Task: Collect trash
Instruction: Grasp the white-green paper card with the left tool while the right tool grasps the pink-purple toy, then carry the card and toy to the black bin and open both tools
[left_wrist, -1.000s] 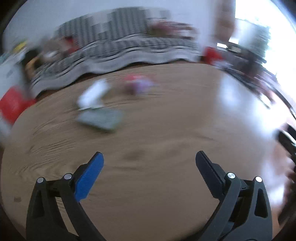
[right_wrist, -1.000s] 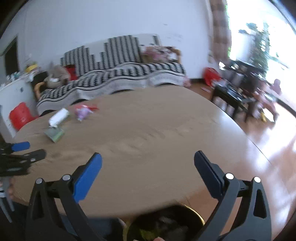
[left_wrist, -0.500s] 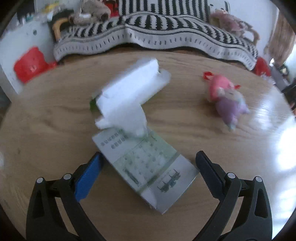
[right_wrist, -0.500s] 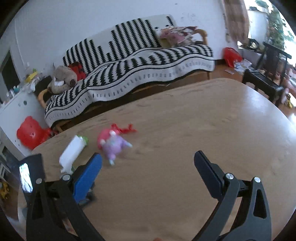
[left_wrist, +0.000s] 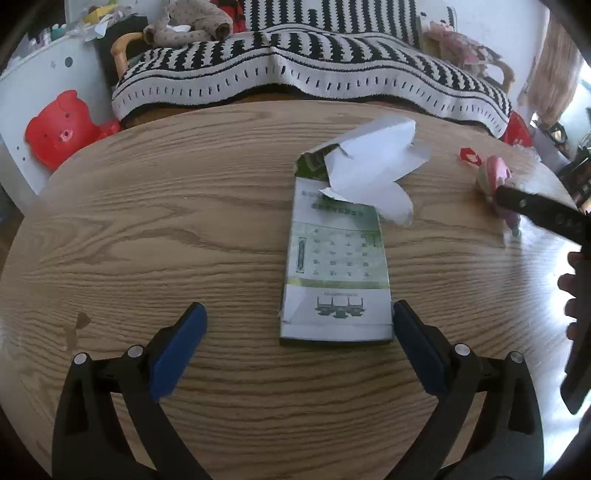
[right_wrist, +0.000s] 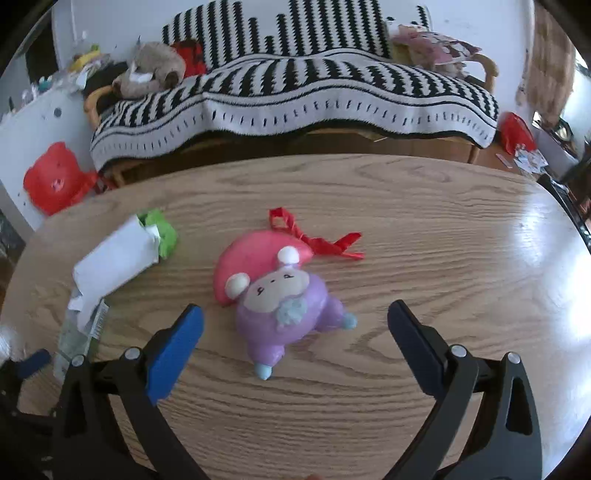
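A flattened green and white cardboard box (left_wrist: 336, 273) with a torn white flap (left_wrist: 373, 173) lies on the round wooden table (left_wrist: 147, 229). My left gripper (left_wrist: 299, 339) is open just in front of the box's near edge, its right finger beside the box corner. A pink and purple soft toy (right_wrist: 280, 299) with a red ribbon (right_wrist: 325, 243) lies on the table in the right wrist view. My right gripper (right_wrist: 295, 343) is open with the toy between and just beyond its fingers. The box also shows at the left of the right wrist view (right_wrist: 110, 258).
A sofa with a black and white striped blanket (right_wrist: 295, 96) stands behind the table. A red bear-shaped item (left_wrist: 59, 129) leans on a white cabinet at the left. The right gripper's black body (left_wrist: 546, 218) shows at the right edge of the left wrist view.
Both grippers have moved in over the table. The left one has closed in on the box, which now lies lengthwise ahead. The right one has come up to the toy.
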